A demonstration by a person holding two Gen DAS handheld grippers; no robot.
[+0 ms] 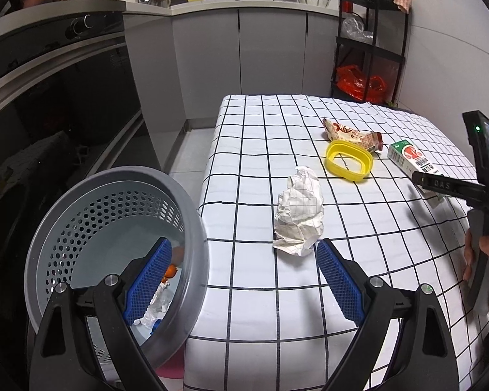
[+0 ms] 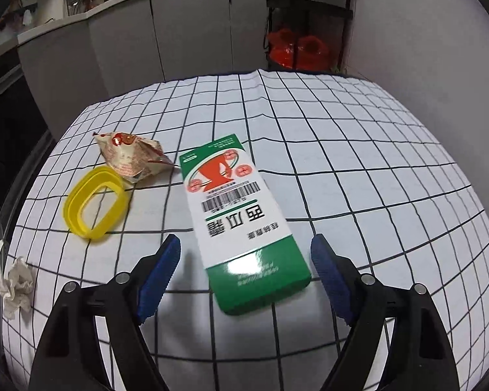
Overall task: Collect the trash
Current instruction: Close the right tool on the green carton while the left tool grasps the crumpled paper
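A grey perforated bin (image 1: 81, 215) stands left of the checked table (image 1: 260, 123), with some trash inside. My left gripper (image 1: 244, 254) is open, straddling the bin's rim; its left finger is inside the bin. Crumpled paper (image 1: 298, 213) lies just ahead on the table; it also shows in the right wrist view (image 2: 14, 280). A yellow ring lid (image 1: 348, 159) (image 2: 96, 202), a torn snack wrapper (image 1: 348, 133) (image 2: 132, 158) and a green-and-white box (image 1: 410, 159) (image 2: 244, 218) lie further right. My right gripper (image 2: 246, 257) is open, its fingers either side of the box's near end.
The table (image 2: 375, 163) has a white cloth with a black grid. A black shelf rack (image 1: 371, 42) with red bags stands behind it. Grey kitchen cabinets (image 1: 244, 58) line the back, an oven (image 1: 49, 81) the left. The right gripper's body (image 1: 482, 169) shows at the left view's right edge.
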